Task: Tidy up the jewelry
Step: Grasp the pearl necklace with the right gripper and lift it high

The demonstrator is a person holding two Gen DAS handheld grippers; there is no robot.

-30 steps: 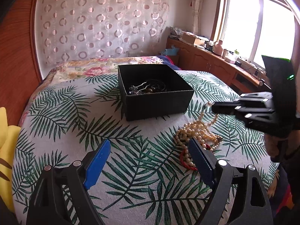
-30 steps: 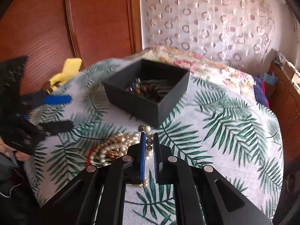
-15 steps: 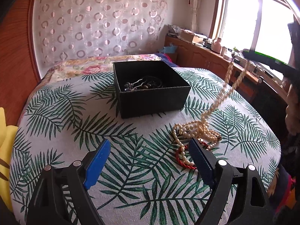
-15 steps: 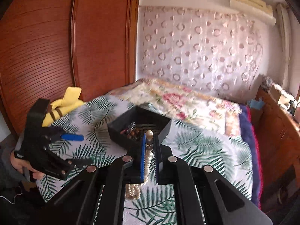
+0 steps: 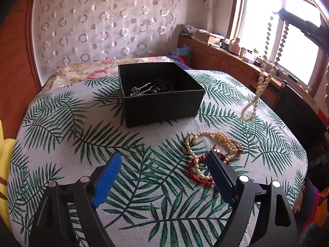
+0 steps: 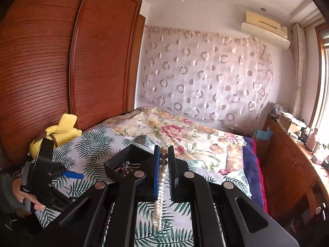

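My right gripper (image 6: 163, 156) is shut on a long pearl necklace (image 6: 161, 183), which hangs free in the air at the right of the left wrist view (image 5: 261, 82), clear of the cloth. The black jewelry box (image 5: 160, 103) stands open on the palm-leaf cloth with dark beads and a hairpin inside; it also shows in the right wrist view (image 6: 123, 162). A second pearl strand (image 5: 216, 138) and a red bead bracelet (image 5: 197, 170) lie on the cloth near my left gripper (image 5: 164, 175), which is open, empty and low over the cloth.
A yellow plush toy (image 6: 59, 129) lies at the left edge by the wooden wardrobe (image 6: 61, 61). A floral bedspread (image 6: 181, 131) lies behind the box. A wooden sideboard (image 5: 236, 65) with clutter runs under the window.
My right gripper has risen higher, lifting the long pearl necklace fully off the cloth. The second pearl strand and the red bracelet stayed on the cloth. My left gripper barely moved.
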